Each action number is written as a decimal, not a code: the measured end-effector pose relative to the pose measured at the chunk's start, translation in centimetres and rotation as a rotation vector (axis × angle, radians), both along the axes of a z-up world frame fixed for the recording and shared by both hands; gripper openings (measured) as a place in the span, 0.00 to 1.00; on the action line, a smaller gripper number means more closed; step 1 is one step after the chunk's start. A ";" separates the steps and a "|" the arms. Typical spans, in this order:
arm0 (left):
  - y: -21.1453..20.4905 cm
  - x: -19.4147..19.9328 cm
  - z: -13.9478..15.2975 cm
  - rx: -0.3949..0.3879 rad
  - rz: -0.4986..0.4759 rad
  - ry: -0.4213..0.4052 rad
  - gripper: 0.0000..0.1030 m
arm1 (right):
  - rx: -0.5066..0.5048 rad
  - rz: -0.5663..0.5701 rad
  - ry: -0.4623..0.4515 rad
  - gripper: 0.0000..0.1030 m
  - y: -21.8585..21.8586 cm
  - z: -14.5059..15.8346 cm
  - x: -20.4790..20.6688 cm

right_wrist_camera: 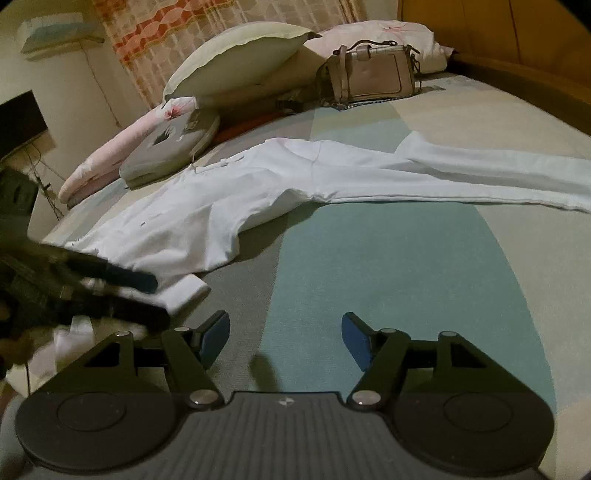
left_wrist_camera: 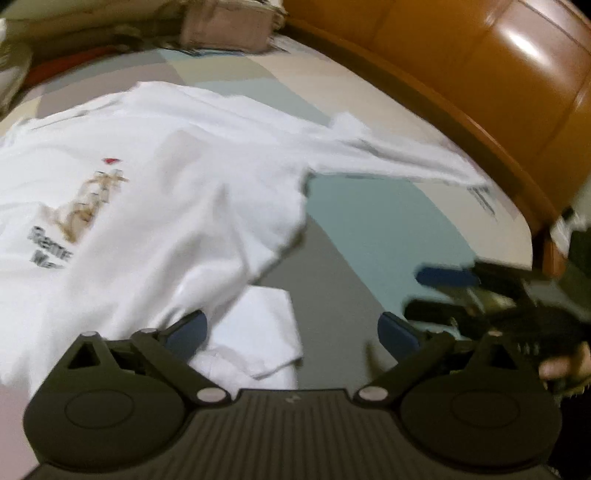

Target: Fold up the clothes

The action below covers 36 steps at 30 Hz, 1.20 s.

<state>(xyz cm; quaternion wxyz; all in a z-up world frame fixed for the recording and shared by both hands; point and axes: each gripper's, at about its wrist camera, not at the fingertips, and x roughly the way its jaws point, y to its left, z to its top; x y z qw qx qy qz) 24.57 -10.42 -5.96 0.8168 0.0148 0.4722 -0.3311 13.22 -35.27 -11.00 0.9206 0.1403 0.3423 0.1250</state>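
White long-sleeved shirt (right_wrist_camera: pixel 258 177) flat on bedspread (right_wrist_camera: pixel 406 258)

Bed with pastel colour-block cover (right_wrist_camera: pixel 406 258), glossy orange-brown wooden headboard (left_wrist_camera: pixel 498 74), cream pillow (right_wrist_camera: pixel 236 55), beige handbag (right_wrist_camera: pixel 369 74), patterned orange-and-white curtain (right_wrist_camera: pixel 155 33), dim warm light

White shirt (left_wrist_camera: pixel 155 206), left wrist view: dark printed lettering under a tan graphic with a small red mark above it. Motion-blurred; first line begins roughly "Rem", second line roughly "Ma", rest unreadable. Sleeve end (left_wrist_camera: pixel 480 195) carries a dark printed block, illegible. Left gripper (left_wrist_camera: pixel 291 330) body: small pale logo mark at centre, no letters. Right wrist view: no legible text.
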 end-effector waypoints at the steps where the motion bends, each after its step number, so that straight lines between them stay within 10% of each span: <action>1: 0.5 0.5 0.2 -0.014 0.012 0.002 0.95 | 0.002 0.009 -0.002 0.70 0.1 0.0 0.1; 18: 3.7 3.2 1.3 -0.104 0.049 -0.046 0.92 | 0.119 0.267 0.005 0.62 5.2 -0.5 5.8; 31: 5.1 1.8 1.6 -0.115 0.049 -0.096 0.92 | 0.648 0.271 0.206 0.61 4.2 -3.6 8.2; 36: 7.0 0.5 2.9 -0.097 0.132 -0.150 0.94 | 0.935 0.129 0.247 0.43 1.5 -6.4 8.9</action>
